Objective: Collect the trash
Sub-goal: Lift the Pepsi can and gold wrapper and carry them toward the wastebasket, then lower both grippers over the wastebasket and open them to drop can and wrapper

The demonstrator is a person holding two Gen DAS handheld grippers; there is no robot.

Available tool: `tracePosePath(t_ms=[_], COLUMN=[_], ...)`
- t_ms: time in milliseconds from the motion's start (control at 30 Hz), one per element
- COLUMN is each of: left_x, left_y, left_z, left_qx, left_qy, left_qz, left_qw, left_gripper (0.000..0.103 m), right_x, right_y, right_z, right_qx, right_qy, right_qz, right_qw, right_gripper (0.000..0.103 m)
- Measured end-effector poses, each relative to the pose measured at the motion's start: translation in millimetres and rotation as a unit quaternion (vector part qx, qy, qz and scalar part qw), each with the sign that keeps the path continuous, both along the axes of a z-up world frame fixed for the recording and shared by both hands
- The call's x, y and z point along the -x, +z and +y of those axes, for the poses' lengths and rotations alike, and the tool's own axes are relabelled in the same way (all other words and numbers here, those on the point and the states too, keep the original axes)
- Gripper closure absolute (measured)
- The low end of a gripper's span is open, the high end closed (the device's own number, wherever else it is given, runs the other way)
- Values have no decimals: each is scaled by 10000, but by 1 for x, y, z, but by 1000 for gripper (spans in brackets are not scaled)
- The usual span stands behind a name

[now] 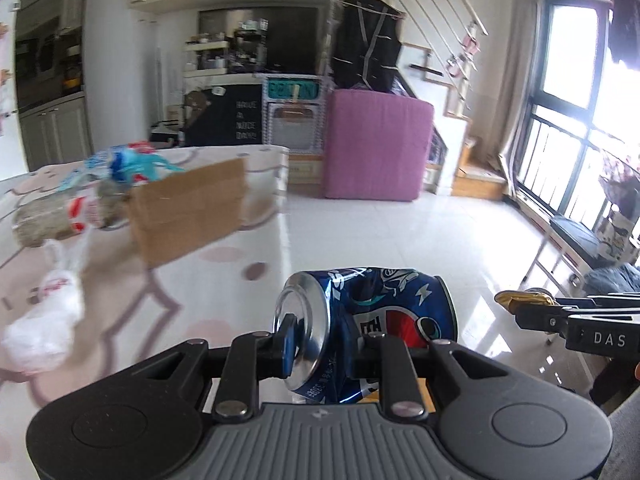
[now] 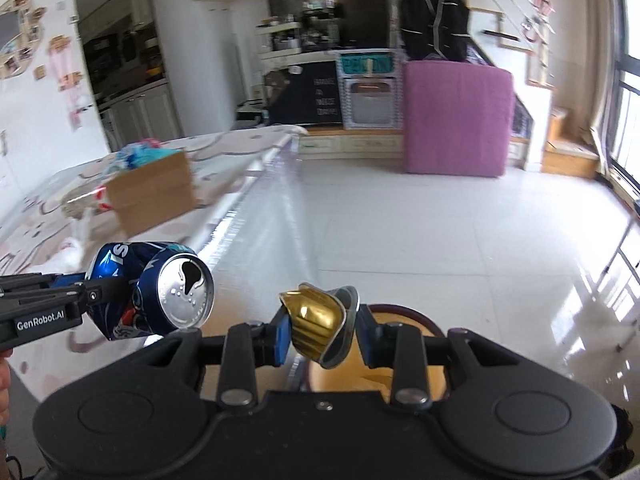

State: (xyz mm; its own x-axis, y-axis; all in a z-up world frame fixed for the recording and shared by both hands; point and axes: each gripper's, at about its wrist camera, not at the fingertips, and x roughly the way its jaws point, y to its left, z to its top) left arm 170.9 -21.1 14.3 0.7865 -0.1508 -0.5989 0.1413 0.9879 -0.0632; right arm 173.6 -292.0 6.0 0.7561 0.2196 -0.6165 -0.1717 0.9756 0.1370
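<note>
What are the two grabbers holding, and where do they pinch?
The left gripper pinches a crushed blue soda can near its bottom end. The right gripper pinches a gold coffee capsule across its sides.

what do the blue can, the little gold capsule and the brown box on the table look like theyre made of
Blue can: thin metal, likely aluminium; glossy printed wall crumpled, bare silvery end.
Gold capsule: thin metal or foil, probably aluminium; shiny ribbed gold body, silvery rim.
Brown box: corrugated cardboard by its look; matte, flat brown panel, though blurred.
</note>
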Motion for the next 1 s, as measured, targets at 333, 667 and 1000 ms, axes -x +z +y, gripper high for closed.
tracePosePath(t_ms=[333, 667, 1000], left_x=[-37, -89, -133], left_y=[-32, -104, -191], left_z=[-65, -114, -135], left_qx=[-135, -310, -672], left_qy=[-529, -754, -803], left_qz=[369, 1153, 2049], left_qw=[9978, 9900, 9732], left_gripper=[79, 79, 79], right_x=[-13, -43, -89], right_y=[-34, -88, -148], right_z=[-53, -93, -104], right_qx=[-96, -195, -429], right_qy=[-453, -740, -743], right_qz=[341, 908, 1532], right_qw=[9983, 9929, 9845], right_gripper=[69, 69, 69])
